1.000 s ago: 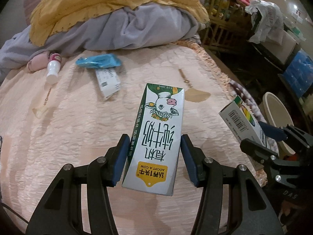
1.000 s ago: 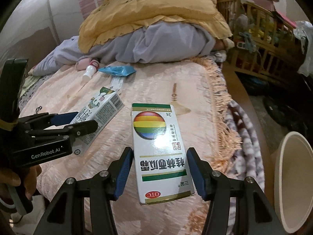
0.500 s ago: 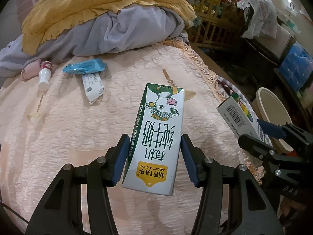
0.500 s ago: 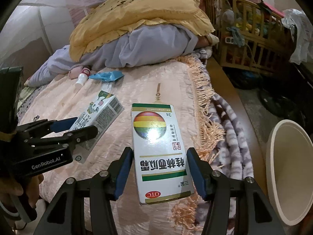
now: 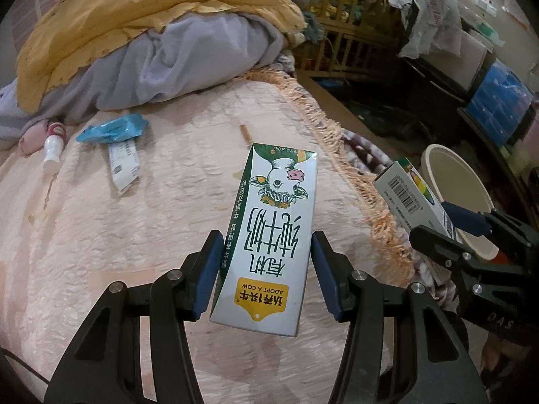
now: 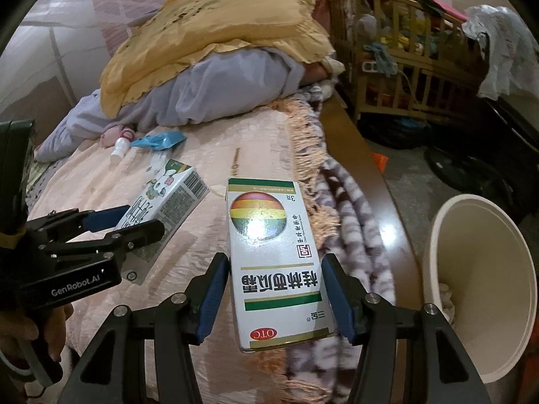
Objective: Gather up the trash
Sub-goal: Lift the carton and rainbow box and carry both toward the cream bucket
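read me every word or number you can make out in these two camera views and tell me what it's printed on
"ADOPT A COW" and "200ml": milk carton, upside down, in the left gripper.
"OTC": medicine box in the right gripper.
"GenRobot.AI": left gripper's body, right wrist view.
Chinese characters on both packages, barcode digits, and the paper slip on the bedspread: too small to read.

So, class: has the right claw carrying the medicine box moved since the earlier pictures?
Yes. The right claw and medicine box have shifted off the bed toward the cream bin, which now looms larger.
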